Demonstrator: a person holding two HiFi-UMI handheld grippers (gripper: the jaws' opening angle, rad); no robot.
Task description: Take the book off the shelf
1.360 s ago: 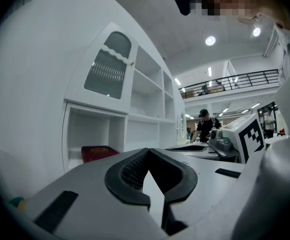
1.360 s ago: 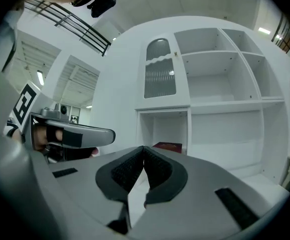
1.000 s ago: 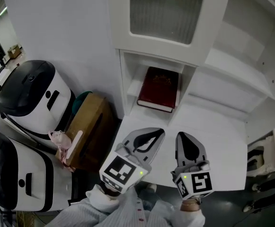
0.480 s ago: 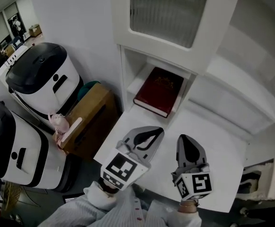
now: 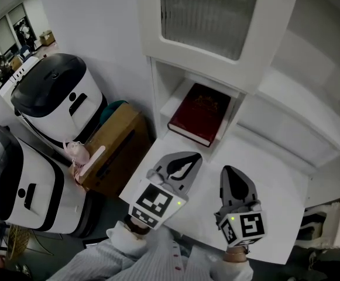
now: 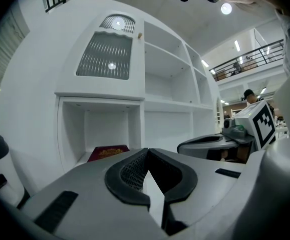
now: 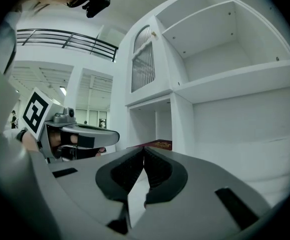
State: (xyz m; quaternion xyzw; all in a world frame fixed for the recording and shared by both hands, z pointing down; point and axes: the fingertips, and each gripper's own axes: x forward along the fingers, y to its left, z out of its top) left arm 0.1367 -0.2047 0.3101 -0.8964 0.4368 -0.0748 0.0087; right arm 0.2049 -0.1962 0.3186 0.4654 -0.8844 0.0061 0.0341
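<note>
Approach: left hand-held gripper (image 5: 193, 159) and right hand-held gripper (image 5: 229, 172) closed, empty, short of book (image 5: 200, 114); next open, reach in.

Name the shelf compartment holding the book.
The narrow leftmost compartment under the glass door; the red book lies flat in it, the wider ones show none.

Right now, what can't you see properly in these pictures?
- Book: cover's gold print too small to read, head view.
- Same book, left gripper view: near end hidden behind the left hand-held gripper.
- Cabinet door: ribbed glass blurs whatever is behind it, head view.
- Pink thing by the brown box: too small to identify.
</note>
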